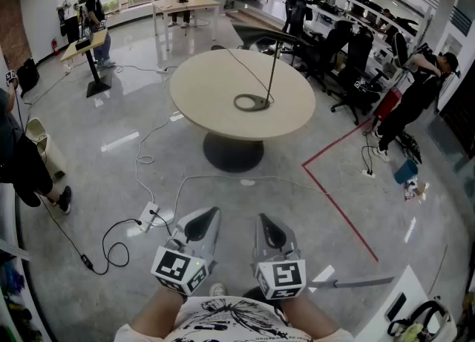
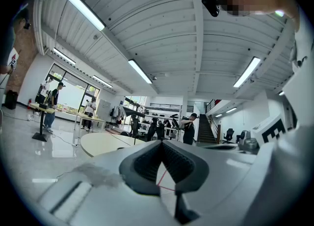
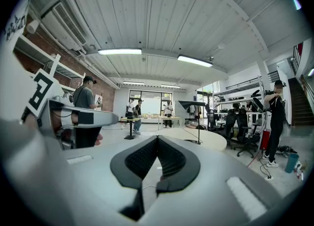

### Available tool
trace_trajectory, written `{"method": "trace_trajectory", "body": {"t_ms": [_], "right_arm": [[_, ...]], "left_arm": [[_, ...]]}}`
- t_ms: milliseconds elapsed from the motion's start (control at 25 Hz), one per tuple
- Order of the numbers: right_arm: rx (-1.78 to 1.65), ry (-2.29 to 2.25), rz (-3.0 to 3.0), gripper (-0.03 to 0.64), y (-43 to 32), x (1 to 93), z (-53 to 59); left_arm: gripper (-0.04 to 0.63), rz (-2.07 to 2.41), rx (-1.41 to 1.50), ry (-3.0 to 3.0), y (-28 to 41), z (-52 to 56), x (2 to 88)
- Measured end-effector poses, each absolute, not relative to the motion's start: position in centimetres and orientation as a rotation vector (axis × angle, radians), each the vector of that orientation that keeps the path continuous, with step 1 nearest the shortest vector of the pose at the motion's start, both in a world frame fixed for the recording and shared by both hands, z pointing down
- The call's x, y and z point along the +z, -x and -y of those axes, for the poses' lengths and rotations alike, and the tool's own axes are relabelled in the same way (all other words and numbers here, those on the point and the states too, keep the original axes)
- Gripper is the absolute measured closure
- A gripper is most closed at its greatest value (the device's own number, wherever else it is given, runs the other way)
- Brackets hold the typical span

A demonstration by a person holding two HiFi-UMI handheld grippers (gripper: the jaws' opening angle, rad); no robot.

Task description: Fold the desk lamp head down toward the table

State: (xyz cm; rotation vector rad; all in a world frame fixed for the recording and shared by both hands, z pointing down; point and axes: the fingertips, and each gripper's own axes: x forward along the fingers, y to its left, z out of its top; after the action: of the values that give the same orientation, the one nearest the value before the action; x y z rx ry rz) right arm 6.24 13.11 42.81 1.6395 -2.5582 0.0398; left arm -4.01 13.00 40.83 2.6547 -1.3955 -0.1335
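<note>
- Plainly, both grippers are well short of the table: the left gripper (image 1: 212, 214) and the right gripper (image 1: 263, 219) hang side by side at six o'clock, close to the person's body, tips aimed toward twelve.
- Each gripper's own view shows its dark ribbed pads pressed together at the tips, clenched with nothing between them.
- Straight ahead at twelve o'clock stands the round beige table (image 1: 208, 88) on a dark pedestal foot.
- On it is the desk lamp (image 1: 274, 66). Its ring-shaped base (image 1: 252, 102) lies flat on the top, a little toward three o'clock of the table's middle.
- A thin pole rises from the base, and the long flat lamp head (image 1: 260, 33) reaches out from the pole's top toward nine o'clock, raised well above the tabletop.
- A thin cord (image 1: 241, 64) runs from the base across the table toward eleven o'clock.
- On the grey floor, a white power strip (image 1: 148, 215) with trailing cables lies at nine o'clock of the grippers, and a red tape line (image 1: 334, 198) runs off at two o'clock.
- Black office chairs (image 1: 349, 62) crowd the far side at two o'clock.
</note>
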Motion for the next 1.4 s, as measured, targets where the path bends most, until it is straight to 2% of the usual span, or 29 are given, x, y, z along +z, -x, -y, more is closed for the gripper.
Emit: {"method": "trace_trajectory", "body": {"t_ms": [880,1400], "right_arm": [[0.078,-1.673,2.536,0.607,-6.0,43.7,-13.5],[0.179,-1.598,2.537,0.607,-6.3,45.7,-9.6]], "left_arm": [[0.59,1.363,-0.144,-2.633,4.6,-13.1,41.8],[0.591,1.393,-0.109,-2.552,5.0,-8.9,43.4]]}}
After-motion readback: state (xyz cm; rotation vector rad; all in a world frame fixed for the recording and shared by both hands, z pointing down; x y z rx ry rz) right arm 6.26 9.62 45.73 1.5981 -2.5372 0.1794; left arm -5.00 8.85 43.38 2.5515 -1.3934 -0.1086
